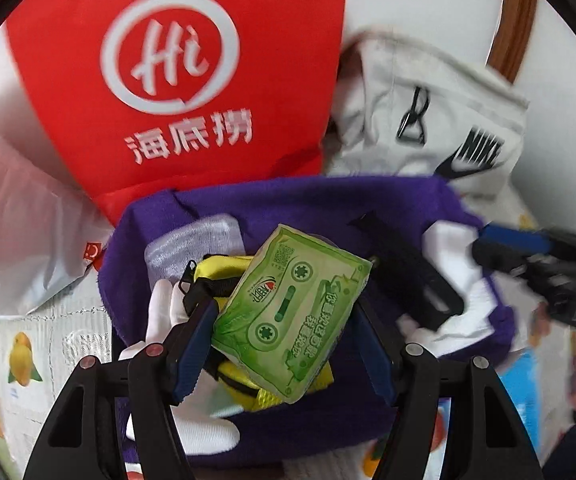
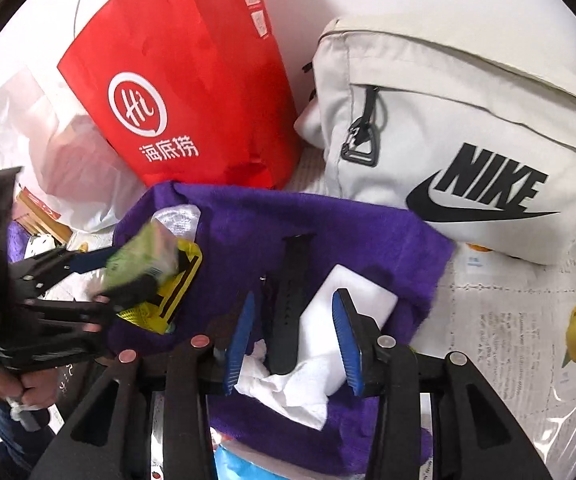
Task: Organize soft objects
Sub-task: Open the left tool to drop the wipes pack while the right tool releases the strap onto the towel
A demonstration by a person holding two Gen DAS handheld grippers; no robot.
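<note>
Tissue pack [image 1: 288, 312] clamped in left hand-held gripper [image 1: 283, 340]; right hand-held gripper [image 2: 294, 340] released, straddling black strap [image 2: 288, 300].

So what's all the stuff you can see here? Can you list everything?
Tissue pack: one, green, held between the left gripper's fingers above the purple cloth.
Purple cloth: one, spread under the small things.
Yellow pouch: one, yellow and black, on the cloth under the pack.
Strap: one, black, on the cloth.
White block: one, beside the strap.
White tissue: one, crumpled, at the cloth's near edge.
Red bag: one, white logo, standing behind.
Backpack: one, cream, black logo, behind right.
Glove: white, by the pouch.
Left gripper: shut on the pack.
Right gripper: open over strap and block.
</note>
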